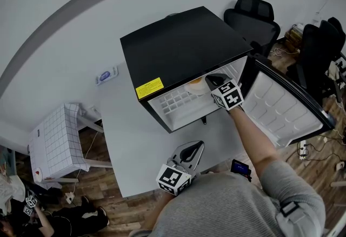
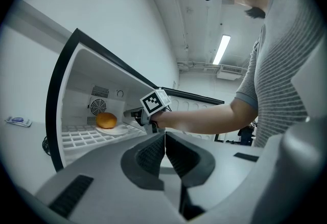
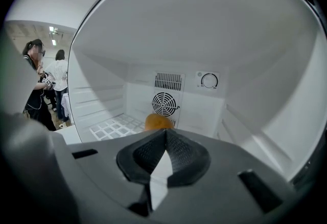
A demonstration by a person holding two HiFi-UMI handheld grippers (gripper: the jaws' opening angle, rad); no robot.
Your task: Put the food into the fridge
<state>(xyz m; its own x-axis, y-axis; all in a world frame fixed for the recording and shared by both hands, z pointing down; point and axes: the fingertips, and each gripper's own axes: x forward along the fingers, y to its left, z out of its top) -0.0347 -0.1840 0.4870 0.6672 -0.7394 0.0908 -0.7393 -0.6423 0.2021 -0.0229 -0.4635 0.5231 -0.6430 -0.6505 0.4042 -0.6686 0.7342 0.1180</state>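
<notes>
- Food [image 2: 106, 120] first, from the left gripper view: it's that round orange-brown bun-looking thing. It's already sitting on a white plate [image 2: 120, 129] on the wire shelf [image 2: 76, 140] inside the fridge [image 2: 84, 72], right in front of the fan [image 2: 97, 107] at the back. Your right gripper [image 2: 134, 114] reaches in just beside the plate. Your left gripper [image 2: 164, 142] has its jaws pressed together on nothing.
- Right gripper view: you're looking straight into the compartment. Those jaws are closed tight too, with nothing pinched between them. The food peeks over the jaw tips, clearly apart from them. Apart from the plate and food, I can't spot anything else in there.
- Head view: the door [image 1: 284, 109] is swung wide open to the right, and its racks look empty. Your right gripper is at the fridge mouth and your left one hangs low over the near side of the table [image 1: 135, 139].
- So I'd call the putting-in part done. What's left for you, I reckon, is getting the right gripper clear and shutting that door.
</notes>
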